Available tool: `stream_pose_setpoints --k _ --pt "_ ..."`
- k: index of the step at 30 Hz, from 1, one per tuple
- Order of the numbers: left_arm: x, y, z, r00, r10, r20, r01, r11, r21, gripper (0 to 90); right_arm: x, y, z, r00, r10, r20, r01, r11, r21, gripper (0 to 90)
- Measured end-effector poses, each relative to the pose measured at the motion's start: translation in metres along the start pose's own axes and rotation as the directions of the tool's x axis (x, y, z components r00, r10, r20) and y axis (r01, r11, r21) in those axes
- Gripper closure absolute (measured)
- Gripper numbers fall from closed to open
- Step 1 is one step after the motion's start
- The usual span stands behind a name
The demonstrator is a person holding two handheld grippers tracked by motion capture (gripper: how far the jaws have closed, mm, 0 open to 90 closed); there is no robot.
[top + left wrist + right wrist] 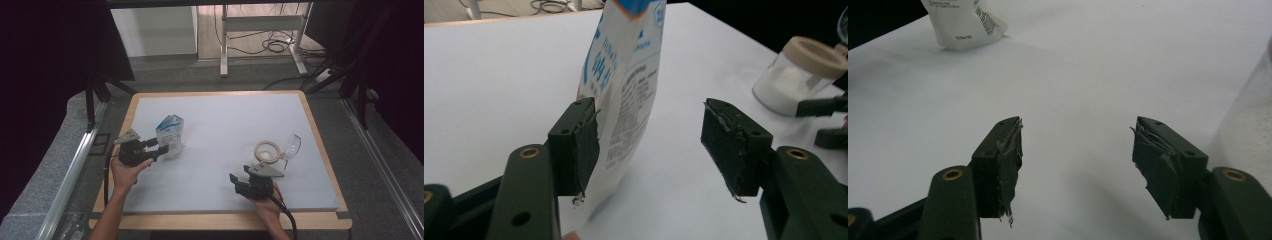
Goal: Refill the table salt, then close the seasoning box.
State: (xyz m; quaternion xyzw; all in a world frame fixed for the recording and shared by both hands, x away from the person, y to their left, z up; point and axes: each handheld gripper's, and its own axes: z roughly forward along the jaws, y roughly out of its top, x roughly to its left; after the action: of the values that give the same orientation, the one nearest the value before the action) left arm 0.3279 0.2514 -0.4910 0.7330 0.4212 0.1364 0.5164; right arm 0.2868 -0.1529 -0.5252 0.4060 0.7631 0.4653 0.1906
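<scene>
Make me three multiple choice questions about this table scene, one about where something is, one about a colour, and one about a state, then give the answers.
1. Where does the pouch stand on the table?
A. by the left gripper
B. by the right gripper
C. at the far edge

2. What colour is the jar lid?
A. red
B. beige
C. black

3. How do the left gripper's jaws stand?
A. clamped on the jar
B. shut with nothing between them
C. open, with the pouch between them

Answers: A, the pouch sits beside the left gripper in the high view; B, the lid ring is beige; C, a gap shows between the pouch and one pad in the left gripper view.
</scene>
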Motion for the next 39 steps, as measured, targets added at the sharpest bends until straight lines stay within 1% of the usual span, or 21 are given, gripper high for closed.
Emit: stream_pose_setpoints --k 2,4,6,7,8,9,11,12,13,15,18,22,24,26,27,29,32,33,35,36,39 --pt "-0.004 -0.006 0.000 0.9998 0.021 -0.005 -0.021 0.9997 0.013 39.4 -0.002 0.000 -0.003 1.0000 -0.002 0.003 0.002 1.000 -0.004 37.4" --pt "-0.008 -0.012 0.000 0.9997 0.026 -0.003 -0.026 0.9995 0.016 39.3 -0.004 0.001 -0.006 1.0000 -0.003 0.001 0.003 1.000 -0.012 38.5" --pt "-0.011 -0.019 0.000 0.9994 0.034 0.008 -0.034 0.9992 0.019 39.5 -0.007 0.002 -0.010 1.0000 -0.005 -0.004 0.005 1.000 -0.026 43.1" --pt "-0.013 -0.022 0.001 0.9992 0.039 0.008 -0.039 0.9989 0.027 39.4 -0.009 0.003 -0.014 0.9999 -0.006 -0.010 0.006 0.999 -0.035 47.1" --pt "-0.014 -0.023 0.002 0.9987 0.048 0.014 -0.049 0.9976 0.049 39.7 -0.010 0.004 -0.017 0.9998 -0.010 -0.016 0.010 0.999 -0.040 51.2" --pt "-0.015 -0.025 0.003 0.9984 0.055 0.013 -0.055 0.9966 0.061 39.6 -0.011 0.004 -0.020 0.9995 -0.023 -0.023 0.022 0.999 -0.046 55.1" --pt "-0.016 -0.029 0.003 0.9988 0.044 0.022 -0.046 0.9970 0.062 39.7 -0.011 0.006 -0.024 0.9981 -0.059 -0.019 0.058 0.997 -0.053 63.4" --pt "-0.017 -0.031 0.003 0.9988 0.046 0.017 -0.047 0.9965 0.070 39.6 -0.011 0.007 -0.027 0.9968 -0.079 -0.014 0.078 0.995 -0.057 67.9" --pt "-0.017 -0.033 0.004 0.9988 0.048 0.010 -0.049 0.9960 0.074 39.6 -0.012 0.007 -0.030 0.9960 -0.088 -0.018 0.087 0.994 -0.060 71.5" --pt "-0.017 -0.036 0.004 0.9991 0.041 0.011 -0.042 0.9961 0.077 39.7 -0.014 0.008 -0.035 0.9944 -0.103 -0.022 0.101 0.992 -0.071 78.6" --pt "-0.017 -0.037 0.003 0.9992 0.039 0.007 -0.039 0.9963 0.077 39.7 -0.019 0.008 -0.041 0.9937 -0.108 -0.030 0.105 0.991 -0.081 84.4" --pt "-0.021 -0.040 0.001 0.9991 0.039 0.015 -0.040 0.9964 0.075 39.7 -0.027 0.007 -0.050 0.9941 -0.105 -0.027 0.102 0.991 -0.091 89.5" --pt "-0.024 -0.041 0.000 0.9990 0.043 0.016 -0.044 0.9962 0.076 39.8 -0.032 0.006 -0.055 0.9949 -0.098 -0.027 0.095 0.991 -0.095 89.9" --pt "-0.027 -0.042 -0.001 0.9986 0.048 0.022 -0.049 0.9960 0.074 39.8 -0.038 0.006 -0.062 0.9959 -0.089 -0.014 0.087 0.991 -0.099 90.0" --pt "-0.028 -0.042 -0.001 0.9985 0.052 0.020 -0.053 0.9958 0.075 39.7 -0.043 0.006 -0.067 0.9970 -0.077 -0.007 0.076 0.991 -0.109 90.0" --pt "-0.031 -0.043 -0.001 0.9980 0.060 0.018 -0.062 0.9950 0.078 39.7 -0.048 0.006 -0.074 0.9979 -0.064 -0.001 0.064 0.991 -0.121 90.0" --pt "-0.032 -0.043 -0.001 0.9978 0.063 0.019 -0.064 0.9951 0.075 39.7 -0.059 0.005 -0.086 0.9990 -0.040 0.021 0.042 0.989 -0.143 90.0" --pt "-0.032 -0.043 -0.001 0.9979 0.062 0.020 -0.064 0.9952 0.074 39.6 -0.063 0.005 -0.089 0.9994 -0.027 0.020 0.030 0.988 -0.151 90.0" --pt "-0.032 -0.043 -0.002 0.9980 0.060 0.022 -0.061 0.9956 0.071 39.5 -0.069 0.004 -0.094 0.9997 -0.006 0.025 0.010 0.986 -0.164 90.0" --pt "-0.032 -0.043 -0.002 0.9980 0.059 0.022 -0.061 0.9958 0.069 39.5 -0.072 0.004 -0.096 0.9993 0.001 0.036 0.006 0.986 -0.170 90.0" --pt "-0.034 -0.043 -0.003 0.9974 0.071 0.011 -0.072 0.9949 0.071 39.5 -0.079 0.004 -0.102 0.9983 0.023 0.054 -0.013 0.983 -0.182 90.0"
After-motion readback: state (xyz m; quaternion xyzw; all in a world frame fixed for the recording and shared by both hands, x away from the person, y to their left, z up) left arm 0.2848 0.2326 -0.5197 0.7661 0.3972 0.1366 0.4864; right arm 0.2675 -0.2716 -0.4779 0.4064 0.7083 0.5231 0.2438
